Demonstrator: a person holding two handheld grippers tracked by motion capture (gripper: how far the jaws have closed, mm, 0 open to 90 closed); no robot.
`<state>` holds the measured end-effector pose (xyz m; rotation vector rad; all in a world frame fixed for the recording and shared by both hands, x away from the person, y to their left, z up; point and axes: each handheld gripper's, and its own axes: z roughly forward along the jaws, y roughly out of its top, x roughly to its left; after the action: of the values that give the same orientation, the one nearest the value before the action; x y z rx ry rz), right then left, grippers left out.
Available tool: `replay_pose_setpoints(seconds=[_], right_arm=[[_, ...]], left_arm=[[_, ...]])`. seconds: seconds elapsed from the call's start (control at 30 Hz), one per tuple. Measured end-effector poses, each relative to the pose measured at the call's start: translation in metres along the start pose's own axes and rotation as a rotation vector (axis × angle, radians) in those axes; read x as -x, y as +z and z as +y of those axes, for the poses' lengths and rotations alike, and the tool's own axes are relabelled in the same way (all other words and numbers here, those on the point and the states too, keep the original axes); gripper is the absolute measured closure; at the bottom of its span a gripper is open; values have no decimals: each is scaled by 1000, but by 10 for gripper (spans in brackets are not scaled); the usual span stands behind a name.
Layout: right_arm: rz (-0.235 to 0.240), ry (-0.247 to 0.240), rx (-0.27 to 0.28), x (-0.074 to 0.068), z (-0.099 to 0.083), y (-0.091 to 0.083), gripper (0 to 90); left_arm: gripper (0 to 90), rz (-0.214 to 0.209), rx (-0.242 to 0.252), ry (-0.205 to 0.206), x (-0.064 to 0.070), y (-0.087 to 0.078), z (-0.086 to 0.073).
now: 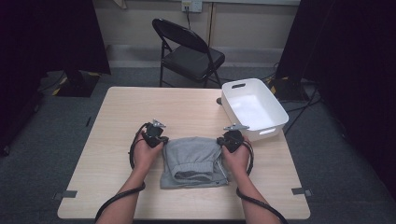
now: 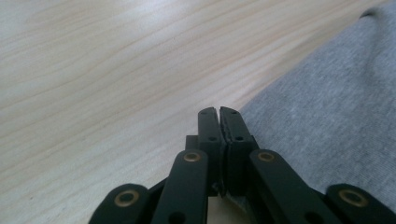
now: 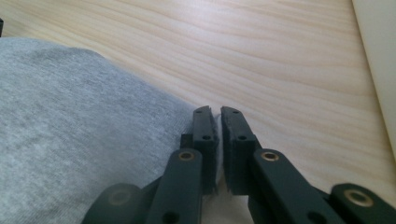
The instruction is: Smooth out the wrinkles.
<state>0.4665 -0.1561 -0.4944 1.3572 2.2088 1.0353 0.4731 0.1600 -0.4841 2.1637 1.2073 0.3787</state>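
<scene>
A folded grey sweatpants garment (image 1: 194, 162) is seen lying on the near half of the light wooden table (image 1: 121, 116), its elastic waistband turned toward the person. At the garment's 9 o'clock edge the left gripper (image 1: 154, 134) is held in the person's left hand (image 1: 145, 154); at its 3 o'clock edge the right gripper (image 1: 232, 138) is held in the right hand (image 1: 237, 158).

In the left gripper view, the left gripper (image 2: 218, 112) is shown with its jaws pressed together, a thin edge of the grey fabric (image 2: 336, 116) apparently pinched between them low down, though this cannot be told for certain. In the right gripper view, the right gripper (image 3: 216, 111) is shown nearly clenched, a narrow slit left between the jaws, with the garment's edge (image 3: 70, 126) caught between them.

A white plastic bin (image 1: 253, 108) is placed at the table's 2 o'clock corner, well apart from the garment. A black folding chair (image 1: 189, 53) is seen beyond the table at 12 o'clock.
</scene>
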Motion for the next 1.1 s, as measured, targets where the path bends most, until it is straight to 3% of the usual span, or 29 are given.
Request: replay_pose_setpoints(seconds=[0.07,0.13,0.2,0.37,0.4,0.43,0.47,0.5,0.53,0.57,0.6,0.63,0.67,0.7,0.73,0.8,0.87,0.93,1.1], right_arm=[[-13,7,-17,1,2,-3,869],[-22,23,-18,3,2,-7,873],[-34,25,-16,4,-1,-10,873],[-40,45,1,7,-6,-14,874],[-50,47,6,8,-6,-15,872],[-51,44,14,8,-6,-16,870],[-27,43,11,7,-6,-15,868],[-34,28,11,6,-5,-15,859],[-36,25,18,5,-4,-16,823],[-25,16,37,4,-3,-17,759],[-48,-4,43,3,-1,-19,710],[-69,-18,56,1,0,-22,723],[-42,-12,60,0,1,-24,726],[-26,-35,61,-3,2,-27,716],[-41,-62,62,-5,2,-31,700],[-21,-51,76,-6,1,-38,675],[-3,-54,94,-7,-2,-48,677],[28,-51,97,-9,-8,-56,671],[91,-53,84,-18,-33,-70,682]], left_arm=[[896,12,-17,-48,-5,-4,-2],[900,12,-25,-53,-9,-8,-5],[900,7,-24,-86,-13,-11,-9],[900,32,7,-122,-19,-19,-14],[900,16,21,-129,-19,-19,-15],[900,16,48,-119,-19,-21,-16],[900,8,33,-120,-17,-21,-15],[900,8,33,-106,-15,-22,-14],[899,7,61,-94,-13,-23,-11],[882,15,69,-85,-12,-23,-10],[866,52,56,-56,-10,-25,-8],[821,72,72,-52,-11,-26,-8],[729,74,95,-60,-12,-27,-8],[708,76,91,-64,-12,-29,-9],[698,87,95,-57,-11,-32,-10],[719,45,80,-68,-8,-36,-14],[672,48,95,-31,-2,-41,-20],[659,21,99,-56,3,-45,-29],[612,-13,90,-57,13,-54,-45]])
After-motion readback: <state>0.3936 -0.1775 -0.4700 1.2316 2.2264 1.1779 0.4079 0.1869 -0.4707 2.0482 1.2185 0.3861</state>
